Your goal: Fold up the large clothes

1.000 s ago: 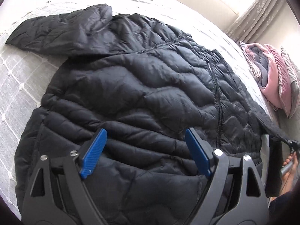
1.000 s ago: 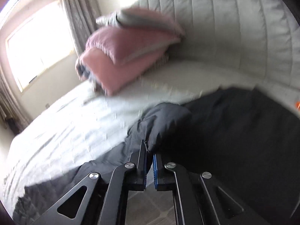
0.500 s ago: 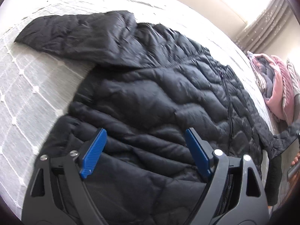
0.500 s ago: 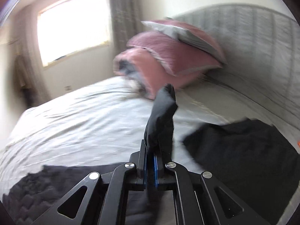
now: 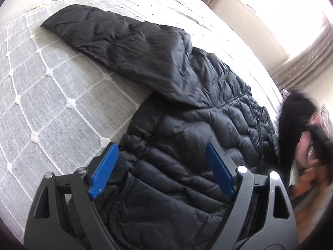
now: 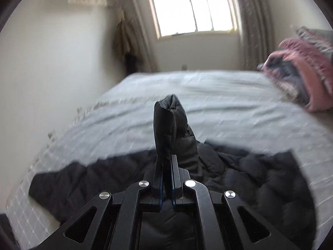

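Observation:
A black quilted puffer jacket (image 5: 187,125) lies spread on the grey bed, one sleeve (image 5: 108,39) stretched out to the far left. My left gripper (image 5: 161,166) hovers open over the jacket's near edge, with nothing between its blue pads (image 5: 104,173). My right gripper (image 6: 166,162) is shut on the other sleeve's cuff (image 6: 168,123), which stands up out of the jaws above the jacket body (image 6: 260,183). In the left wrist view that lifted sleeve (image 5: 295,112) shows as a dark blur at the right.
The grey quilted bedspread (image 5: 41,104) extends to the left and beyond the jacket (image 6: 208,95). Pink and grey folded bedding (image 6: 301,73) is piled at the far right of the bed. A window (image 6: 193,6) and curtains are behind.
The right gripper has swung fast from facing the headboard to facing the window, carrying the sleeve cuff up over the jacket. The left gripper slid sideways along the jacket's edge and rolled, staying open.

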